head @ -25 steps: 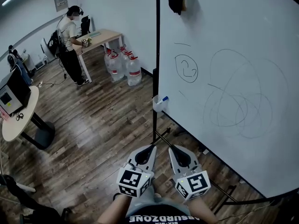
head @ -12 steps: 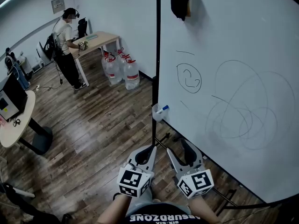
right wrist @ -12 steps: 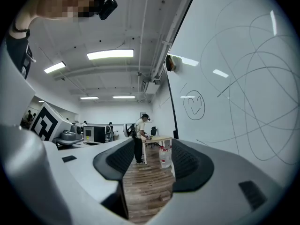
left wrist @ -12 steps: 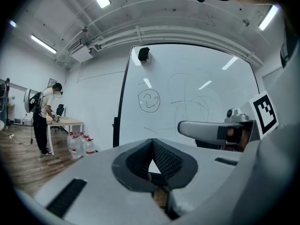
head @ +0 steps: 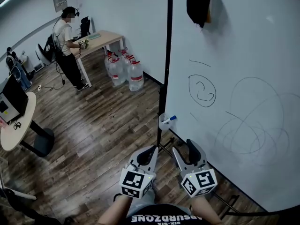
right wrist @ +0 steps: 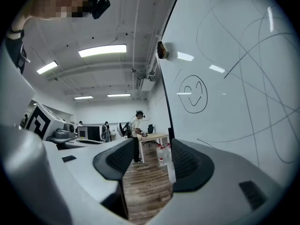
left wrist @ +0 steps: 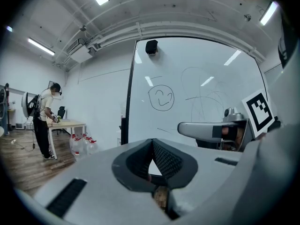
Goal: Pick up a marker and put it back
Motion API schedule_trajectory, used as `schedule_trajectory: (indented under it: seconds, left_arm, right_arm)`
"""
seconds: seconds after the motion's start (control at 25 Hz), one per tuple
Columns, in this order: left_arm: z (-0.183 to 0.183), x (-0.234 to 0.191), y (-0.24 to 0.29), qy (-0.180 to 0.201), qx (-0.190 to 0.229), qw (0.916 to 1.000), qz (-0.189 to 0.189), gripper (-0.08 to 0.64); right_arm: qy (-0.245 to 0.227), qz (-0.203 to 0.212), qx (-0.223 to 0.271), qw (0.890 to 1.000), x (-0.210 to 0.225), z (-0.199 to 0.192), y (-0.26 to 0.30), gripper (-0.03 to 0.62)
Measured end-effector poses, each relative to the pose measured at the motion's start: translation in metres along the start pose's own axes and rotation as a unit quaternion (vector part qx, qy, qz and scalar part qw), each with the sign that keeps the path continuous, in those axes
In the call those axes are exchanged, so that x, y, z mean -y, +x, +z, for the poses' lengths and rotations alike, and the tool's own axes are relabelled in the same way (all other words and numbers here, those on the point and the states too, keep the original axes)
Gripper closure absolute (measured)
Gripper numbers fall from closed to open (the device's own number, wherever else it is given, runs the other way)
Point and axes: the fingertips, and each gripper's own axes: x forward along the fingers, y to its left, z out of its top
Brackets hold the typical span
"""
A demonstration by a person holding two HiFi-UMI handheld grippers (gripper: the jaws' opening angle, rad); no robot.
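A marker with a blue cap [head: 169,119] stands tilted in a clear cup [head: 163,123] fixed at the left edge of the whiteboard [head: 253,55]. Both grippers are held low in front of me, short of the cup. My left gripper [head: 150,150] is shut, its tips meeting [left wrist: 151,142] with nothing between them. My right gripper [head: 185,147] is to its right, close to the board's lower edge. Its jaws are opening and stand well apart [right wrist: 147,161], with only floor showing between them. The board carries a drawn smiley [head: 202,90] and several looping lines.
A black cloth [head: 199,1] hangs at the board's top. The board's black post [head: 163,93] and stand legs run down just ahead of the grippers. Several water jugs [head: 124,69] stand by the wall. A person [head: 68,46] stands at a desk [head: 101,37]; a round table [head: 16,128] is at the left.
The right gripper's jaws have gone from shut to wide apart. The view has shifted, so the whiteboard, cup and marker sit further right and lower. The left gripper stays shut.
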Motion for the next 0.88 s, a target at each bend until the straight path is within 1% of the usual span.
schedule_trajectory:
  seconds: [0.24,0.52,0.88]
  left_arm:
    - [0.0,-0.019,0.02,-0.005,-0.007,1.0,-0.005,0.552]
    - [0.002,-0.031,0.04,-0.007,-0.012,0.9997,-0.019,0.552]
    - [-0.001,-0.043,0.06,-0.011,-0.029,0.9988,-0.036,0.552]
  right_arm:
    - [0.012,-0.015,-0.008,1.0,0.016,-0.006,0.025,0.364]
    - [0.025,-0.033,-0.014,0.999,0.033,-0.011,0.044,0.365]
    - [0.041,-0.056,-0.028,0.997,0.052,-0.024,0.065,0.365]
